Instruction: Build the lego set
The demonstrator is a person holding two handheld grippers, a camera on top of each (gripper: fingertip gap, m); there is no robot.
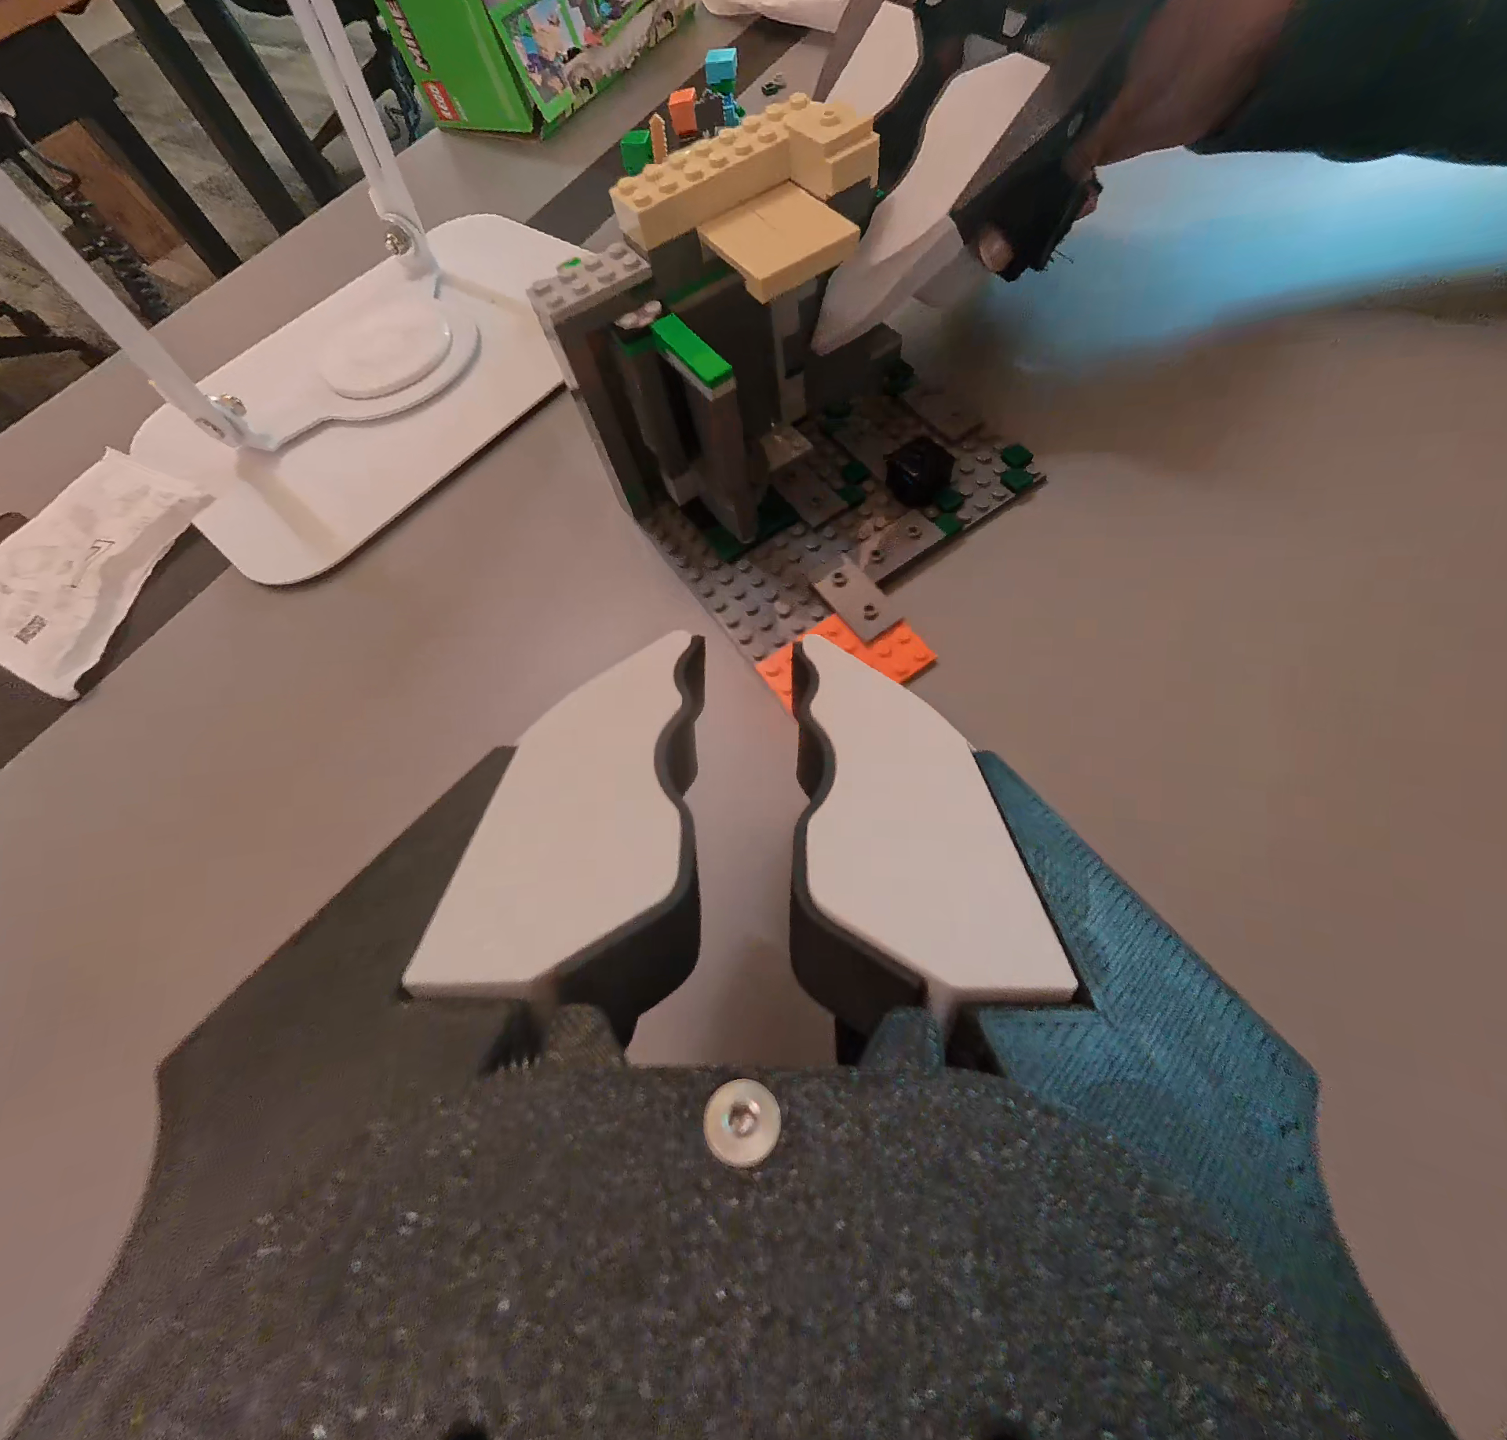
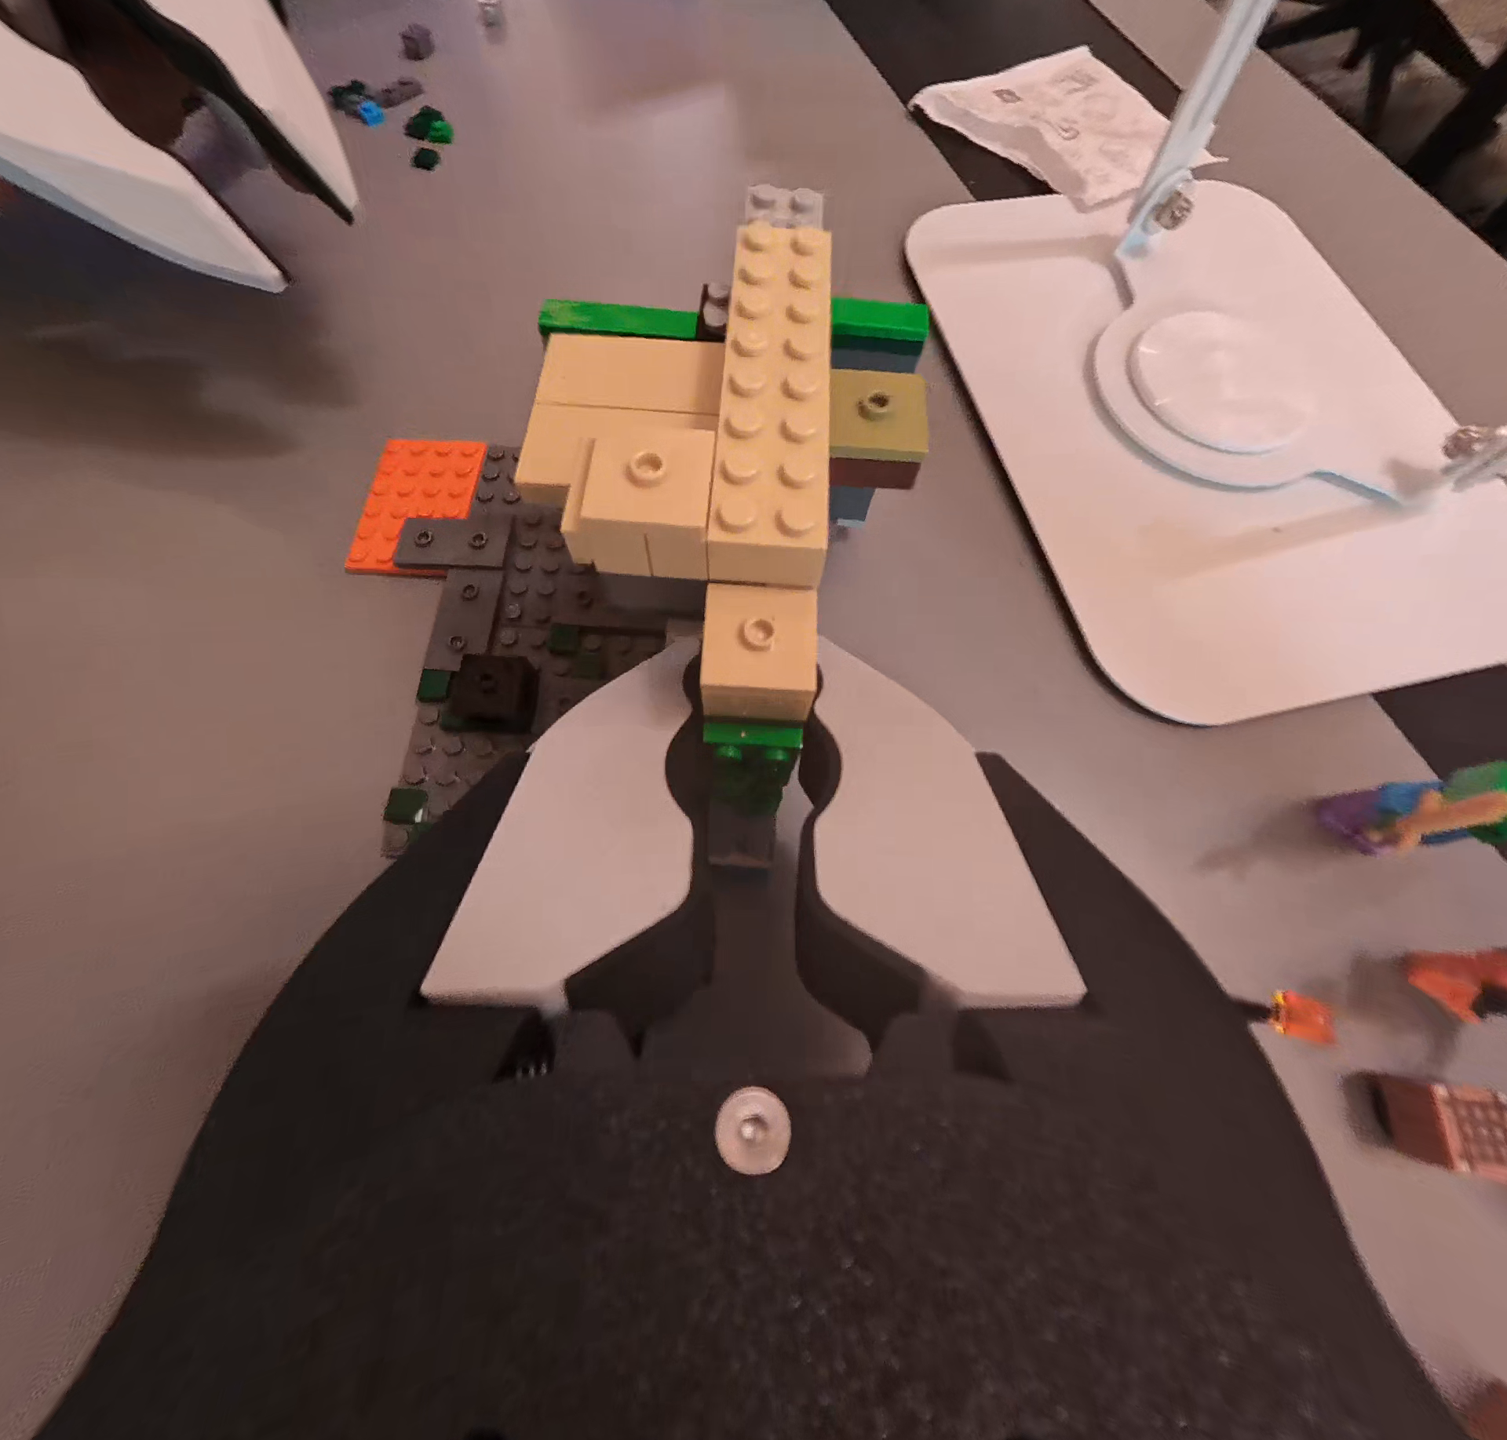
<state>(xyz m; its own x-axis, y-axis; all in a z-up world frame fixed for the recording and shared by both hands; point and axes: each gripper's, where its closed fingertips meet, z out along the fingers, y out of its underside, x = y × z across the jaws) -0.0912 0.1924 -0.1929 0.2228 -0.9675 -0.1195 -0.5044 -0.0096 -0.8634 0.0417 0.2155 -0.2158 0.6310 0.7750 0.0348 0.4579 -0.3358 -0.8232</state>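
We see right gripper (image 2: 754, 683) clamping tan block (image 2: 758, 651) at model (image 2: 693, 455) near edge, long tan brick axis running 12 o'clock. Left gripper (image 1: 746, 655) released, empty, model at 12, farther.

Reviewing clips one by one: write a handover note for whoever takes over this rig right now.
Left gripper: open, empty, low over the table near the orange plate.
Right gripper: shut on a tan piece stacked over green, at the tower's top edge.
Done: grey baseplate, tower, tan roof.
Left: seat the tan piece; loose bits and figures remain on the table.
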